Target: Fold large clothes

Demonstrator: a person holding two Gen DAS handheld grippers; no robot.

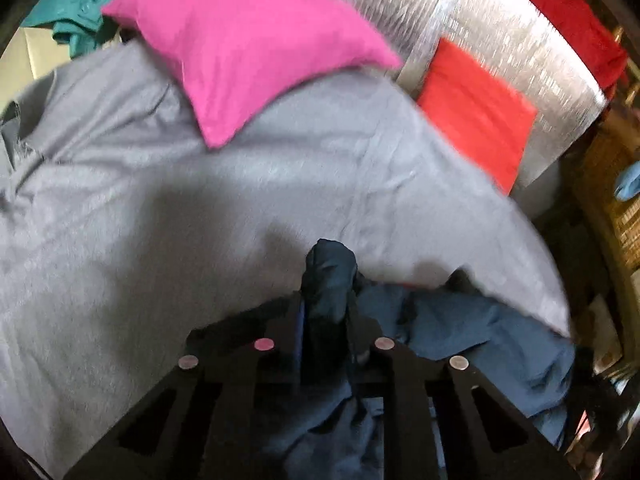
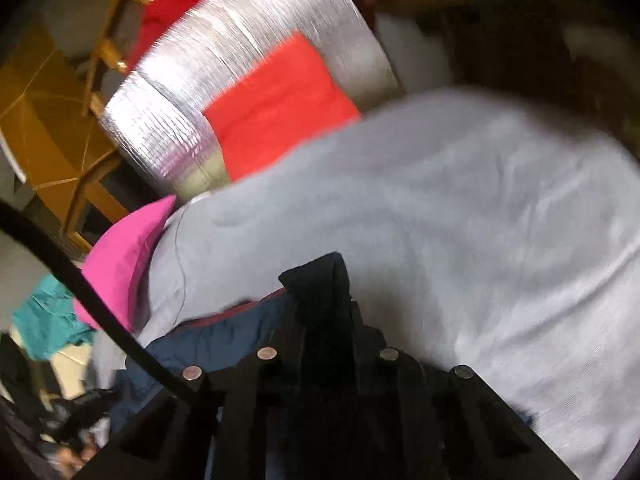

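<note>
A dark navy garment (image 1: 460,320) hangs over a bed with a grey sheet (image 1: 160,200). My left gripper (image 1: 328,280) is shut on a bunched fold of the navy cloth, which sticks up between its fingers. In the right wrist view my right gripper (image 2: 320,280) is shut on another part of the navy garment (image 2: 216,336), whose edge shows a reddish lining. Both grippers hold the cloth above the grey sheet (image 2: 460,220). The frames are blurred by motion.
A pink pillow (image 1: 240,52) lies at the head of the bed and shows in the right wrist view (image 2: 120,256). A red cushion (image 1: 476,116) leans on a silver foil panel (image 1: 520,52). Teal clothing (image 1: 80,4) lies at the far left. Wooden furniture (image 2: 52,120) stands beside the bed.
</note>
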